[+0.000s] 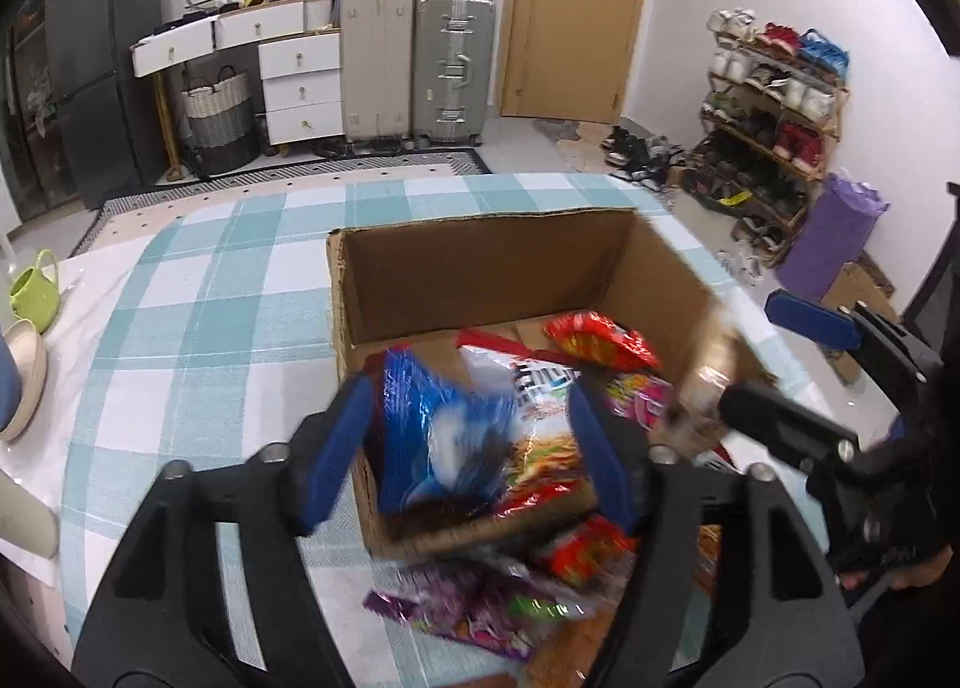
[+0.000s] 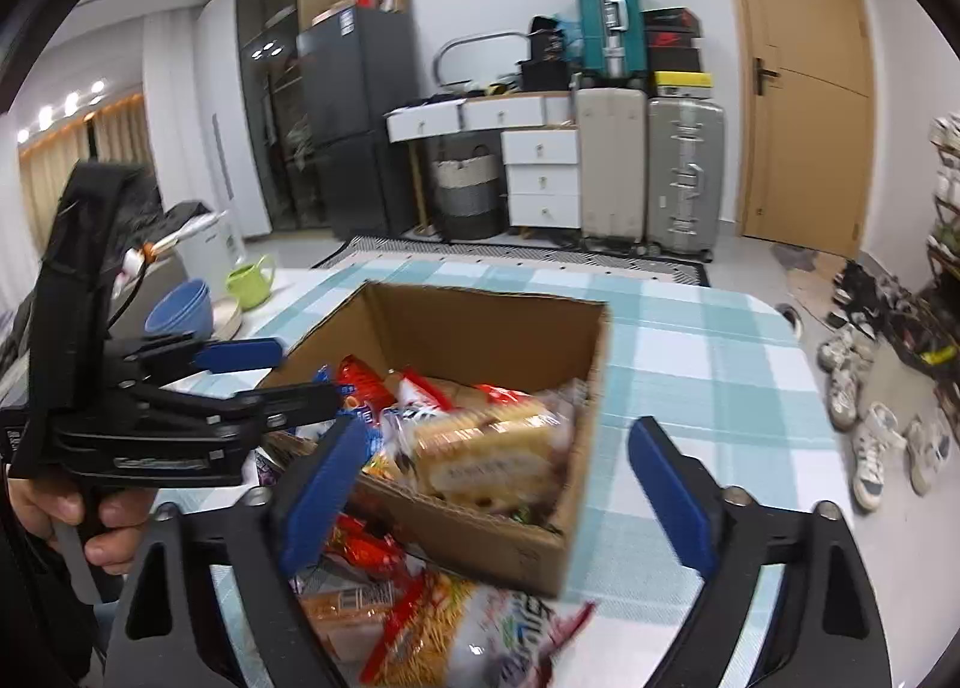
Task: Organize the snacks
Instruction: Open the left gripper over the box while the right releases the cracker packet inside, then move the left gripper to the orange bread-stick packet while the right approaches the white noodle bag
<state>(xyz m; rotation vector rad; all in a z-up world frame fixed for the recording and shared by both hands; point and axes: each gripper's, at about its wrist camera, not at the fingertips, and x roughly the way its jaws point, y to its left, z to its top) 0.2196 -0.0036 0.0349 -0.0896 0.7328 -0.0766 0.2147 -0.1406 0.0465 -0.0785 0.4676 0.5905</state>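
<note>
Left gripper [image 1: 468, 448] hanging spread wide, blue packet [image 1: 438, 436] blurring between its fingers, untouched, over cardboard box [image 1: 480, 262]. Right gripper [image 2: 498, 484] gaping too, biscuit pack [image 2: 492, 448] lying in the box.

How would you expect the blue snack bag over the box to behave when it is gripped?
The blue snack bag looks like thin crinkled foil, so it would probably be floppy and light. Its glossy surface suggests it may slip. Between the open left tongs it appears blurred above the cardboard box.
</note>
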